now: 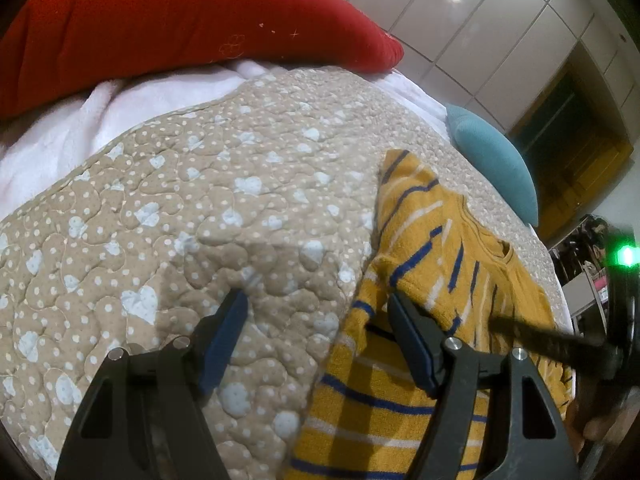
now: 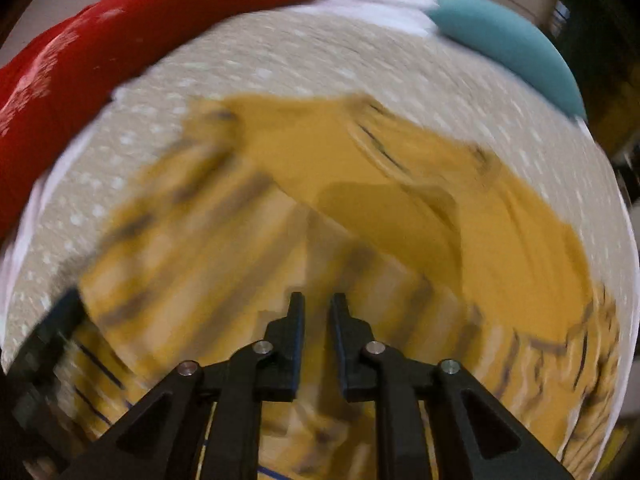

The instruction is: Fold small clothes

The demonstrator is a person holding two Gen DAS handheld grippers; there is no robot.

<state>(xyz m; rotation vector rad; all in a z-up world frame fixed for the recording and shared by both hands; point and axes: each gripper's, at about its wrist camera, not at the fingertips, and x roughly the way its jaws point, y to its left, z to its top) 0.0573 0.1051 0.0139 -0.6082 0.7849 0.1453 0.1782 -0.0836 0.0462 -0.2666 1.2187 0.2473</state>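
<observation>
A small mustard-yellow sweater (image 1: 432, 264) with blue and white stripes lies on the beige quilted bedspread (image 1: 200, 208), one sleeve folded across its chest. My left gripper (image 1: 318, 310) stands open and low at the sweater's left edge; its right finger (image 1: 404, 332) is over the knit, its left finger (image 1: 230, 320) over the quilt. The right wrist view is motion-blurred. There my right gripper (image 2: 318, 302) points steeply down over the sweater (image 2: 360, 184), its jaws a narrow gap apart with nothing between them.
A red pillow (image 1: 180, 28) and a white blanket (image 1: 132, 100) lie at the head of the bed. A teal cushion (image 1: 496, 160) sits at the bed's right edge, with wardrobe doors (image 1: 500, 32) behind it. A black device with a green light (image 1: 624, 258) shows at right.
</observation>
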